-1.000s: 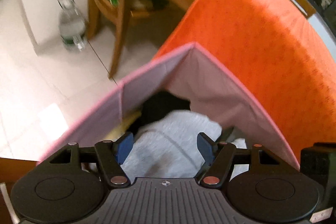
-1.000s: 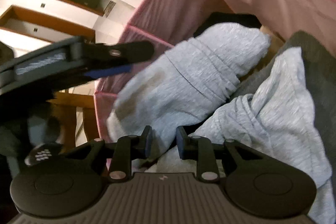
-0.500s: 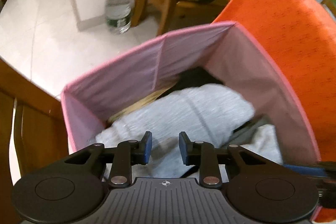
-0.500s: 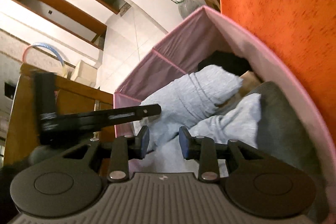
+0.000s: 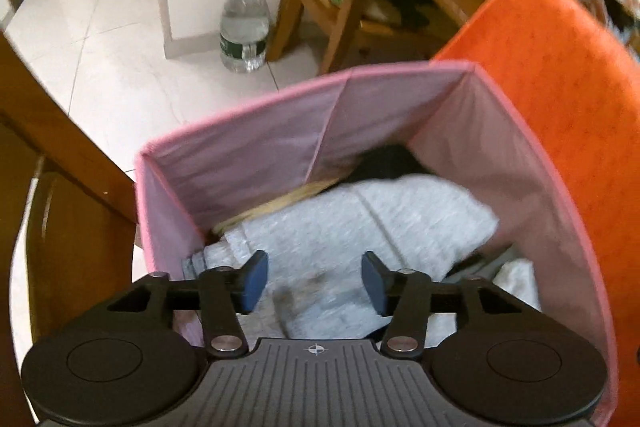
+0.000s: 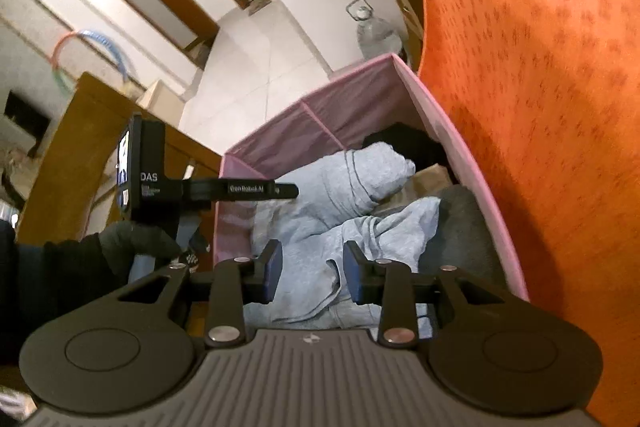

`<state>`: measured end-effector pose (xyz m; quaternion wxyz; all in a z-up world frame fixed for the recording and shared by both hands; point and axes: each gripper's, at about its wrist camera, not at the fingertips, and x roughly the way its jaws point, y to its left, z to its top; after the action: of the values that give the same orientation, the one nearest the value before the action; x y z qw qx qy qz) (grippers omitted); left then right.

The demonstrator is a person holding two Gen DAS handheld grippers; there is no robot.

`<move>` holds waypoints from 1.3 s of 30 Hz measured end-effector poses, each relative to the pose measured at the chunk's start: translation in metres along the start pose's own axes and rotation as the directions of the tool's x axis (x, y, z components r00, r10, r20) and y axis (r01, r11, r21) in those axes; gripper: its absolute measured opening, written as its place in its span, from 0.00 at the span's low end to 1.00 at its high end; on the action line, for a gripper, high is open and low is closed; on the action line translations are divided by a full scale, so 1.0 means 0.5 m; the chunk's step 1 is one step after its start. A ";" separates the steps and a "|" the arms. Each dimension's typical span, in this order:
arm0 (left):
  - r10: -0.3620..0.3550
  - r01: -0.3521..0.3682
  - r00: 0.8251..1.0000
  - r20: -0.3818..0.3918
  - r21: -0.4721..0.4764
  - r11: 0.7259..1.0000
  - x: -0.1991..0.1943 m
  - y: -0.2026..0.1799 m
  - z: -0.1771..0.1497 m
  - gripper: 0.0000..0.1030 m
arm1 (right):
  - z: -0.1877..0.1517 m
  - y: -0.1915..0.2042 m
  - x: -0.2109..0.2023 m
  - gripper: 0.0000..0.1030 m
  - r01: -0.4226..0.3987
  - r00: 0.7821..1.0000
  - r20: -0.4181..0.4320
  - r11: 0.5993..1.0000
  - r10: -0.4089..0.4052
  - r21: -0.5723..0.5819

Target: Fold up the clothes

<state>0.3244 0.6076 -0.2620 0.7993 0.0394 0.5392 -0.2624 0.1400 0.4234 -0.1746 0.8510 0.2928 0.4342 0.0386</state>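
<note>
above pink laundry bin point(image 5: 248, 143) of clothes, beside orange cloth point(image 5: 568, 75).
left hand-held gripper point(image 5: 314, 281) and right hand-held gripper point(image 6: 312, 273) both opening, apparently clear of grey sweatshirt point(image 5: 400, 219).

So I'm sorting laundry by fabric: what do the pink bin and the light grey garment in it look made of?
Pink bin: thin woven fabric, matte, probably over stiff panels; its walls stand flat with stitched creases. Light grey garment: soft heathered knit, likely cotton jersey or fleece; it bunches in rounded folds.
</note>
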 end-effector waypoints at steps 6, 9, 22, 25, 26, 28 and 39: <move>0.020 -0.012 0.994 0.109 -0.075 0.997 -0.099 -0.033 0.006 0.69 | 0.037 0.013 -0.109 0.59 -0.014 1.000 -0.016 0.992 0.012 -0.127; 0.036 -0.021 0.985 0.168 -0.090 0.996 -0.168 -0.066 0.002 0.73 | 0.061 0.006 -0.164 0.69 -0.034 0.999 -0.014 0.984 0.032 -0.176; 0.259 -0.157 0.876 0.406 -0.268 0.951 -0.436 -0.292 -0.111 1.00 | 0.142 -0.045 -0.362 0.98 -0.128 0.990 -0.002 0.887 0.142 -0.444; 0.317 -0.206 0.854 0.412 -0.292 0.934 -0.476 -0.355 -0.128 1.00 | 0.160 -0.055 -0.400 1.00 -0.151 0.985 -0.003 0.868 0.170 -0.472; 0.333 -0.224 0.849 0.410 -0.291 0.930 -0.487 -0.376 -0.132 1.00 | 0.164 -0.055 -0.414 1.00 -0.147 0.985 0.004 0.863 0.170 -0.482; 0.347 -0.243 0.841 0.415 -0.283 0.928 -0.502 -0.412 -0.137 1.00 | 0.171 -0.057 -0.444 1.00 -0.138 0.984 0.032 0.854 0.178 -0.502; 0.383 -0.274 0.753 0.535 -0.273 0.922 -0.538 -0.590 -0.152 1.00 | 0.223 -0.098 -0.576 1.00 -0.095 0.973 0.131 0.846 0.190 -0.524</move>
<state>0.0487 0.4817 0.0091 0.9586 -0.0191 0.2759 -0.0677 0.0371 0.2391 0.0559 0.9282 0.0886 0.3074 0.1903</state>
